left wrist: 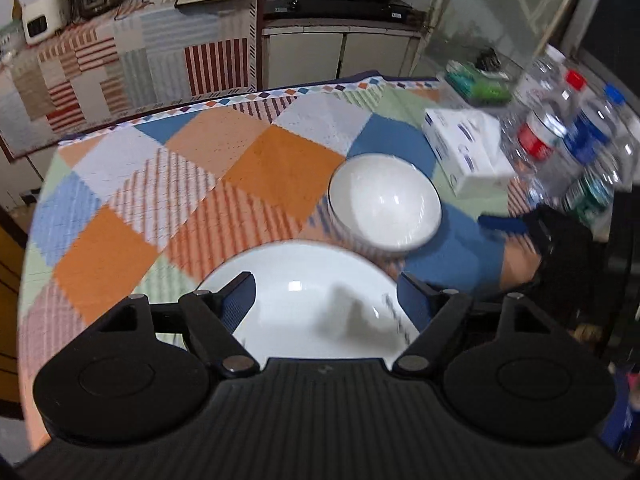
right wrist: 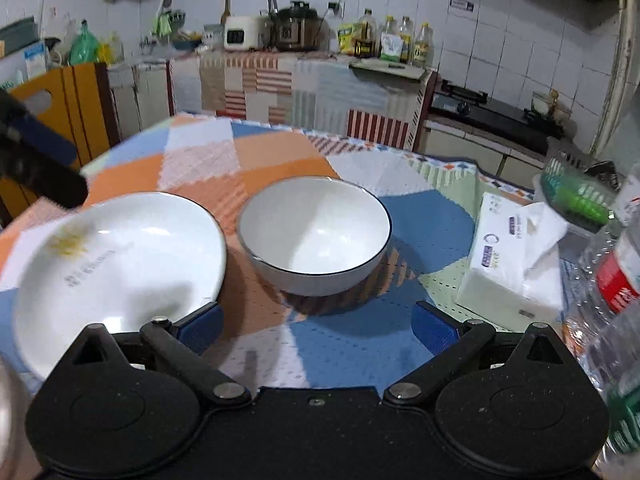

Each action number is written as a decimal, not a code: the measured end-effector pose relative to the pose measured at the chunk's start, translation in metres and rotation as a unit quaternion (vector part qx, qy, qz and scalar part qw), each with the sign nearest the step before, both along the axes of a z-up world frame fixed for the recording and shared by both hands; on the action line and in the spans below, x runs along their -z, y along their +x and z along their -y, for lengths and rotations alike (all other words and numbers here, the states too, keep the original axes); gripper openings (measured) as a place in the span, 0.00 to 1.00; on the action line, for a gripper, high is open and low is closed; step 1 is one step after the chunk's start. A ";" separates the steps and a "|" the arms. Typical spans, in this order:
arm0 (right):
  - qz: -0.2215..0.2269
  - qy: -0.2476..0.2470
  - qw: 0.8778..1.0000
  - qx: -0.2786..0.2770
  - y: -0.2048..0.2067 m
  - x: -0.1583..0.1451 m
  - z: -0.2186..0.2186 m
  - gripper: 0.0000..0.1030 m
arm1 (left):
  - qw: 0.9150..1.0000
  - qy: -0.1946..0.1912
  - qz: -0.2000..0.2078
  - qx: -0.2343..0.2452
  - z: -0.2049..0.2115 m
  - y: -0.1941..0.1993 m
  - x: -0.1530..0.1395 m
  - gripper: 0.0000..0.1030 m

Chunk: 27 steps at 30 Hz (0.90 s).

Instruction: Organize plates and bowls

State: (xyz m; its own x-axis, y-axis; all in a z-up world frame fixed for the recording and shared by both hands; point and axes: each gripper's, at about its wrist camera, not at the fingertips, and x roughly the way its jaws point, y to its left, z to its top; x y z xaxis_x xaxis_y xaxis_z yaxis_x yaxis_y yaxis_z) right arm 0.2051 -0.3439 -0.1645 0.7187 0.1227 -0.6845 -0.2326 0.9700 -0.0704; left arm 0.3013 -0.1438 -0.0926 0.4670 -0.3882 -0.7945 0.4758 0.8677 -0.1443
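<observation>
Bowl [right wrist: 315, 236] dead ahead of my right gripper [right wrist: 318, 326], jaws wide, empty. Plate [left wrist: 304, 304] under left gripper [left wrist: 326, 296], jaws wide too.

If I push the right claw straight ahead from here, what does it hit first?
Most likely the white bowl: it sits on the table almost dead ahead of the open right claw, with only bare tablecloth between. Depth is hard to judge.
</observation>
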 end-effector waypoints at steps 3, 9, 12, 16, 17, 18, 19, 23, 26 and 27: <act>-0.008 -0.001 1.000 0.000 0.021 0.015 0.006 0.97 | 1.000 -0.014 -0.003 -0.007 0.009 0.026 0.016 0.72; 0.012 0.022 0.999 -0.020 0.035 0.029 0.013 0.94 | 0.997 -0.064 0.006 -0.039 0.021 0.060 0.042 0.62; 0.019 0.027 0.999 -0.031 0.039 0.034 0.011 0.94 | 0.996 -0.073 -0.013 -0.051 0.026 0.074 0.055 0.58; 0.029 0.019 0.998 -0.049 0.045 0.037 0.006 0.94 | 0.996 -0.069 -0.041 -0.043 0.036 0.083 0.072 0.41; 0.033 0.019 0.998 -0.054 0.046 0.038 0.006 0.94 | 0.996 -0.067 -0.049 -0.038 0.038 0.084 0.076 0.38; 0.035 0.023 0.997 -0.060 0.048 0.039 0.006 0.94 | 0.996 -0.067 -0.055 -0.036 0.040 0.085 0.079 0.33; 0.034 0.026 0.997 -0.064 0.050 0.040 0.006 0.94 | 0.995 -0.069 -0.059 -0.035 0.042 0.086 0.082 0.29; 0.035 0.034 0.996 -0.074 0.056 0.040 0.006 0.95 | 0.995 -0.073 -0.060 -0.039 0.050 0.083 0.087 0.19; 0.033 0.034 0.997 -0.067 0.058 0.039 0.007 0.95 | 0.995 -0.071 -0.055 -0.035 0.052 0.082 0.084 0.15; 0.031 0.036 0.997 -0.063 0.058 0.039 0.007 0.95 | 0.995 -0.077 -0.059 -0.034 0.051 0.082 0.082 0.15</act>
State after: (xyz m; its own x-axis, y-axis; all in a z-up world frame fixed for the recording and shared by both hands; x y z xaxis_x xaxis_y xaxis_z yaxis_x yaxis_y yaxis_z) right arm 0.2632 -0.3512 -0.2030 0.7351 0.2621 -0.6253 -0.3499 0.9366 -0.0187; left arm 0.3834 -0.1945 -0.1746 0.4036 -0.4805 -0.7786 0.3891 0.8603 -0.3292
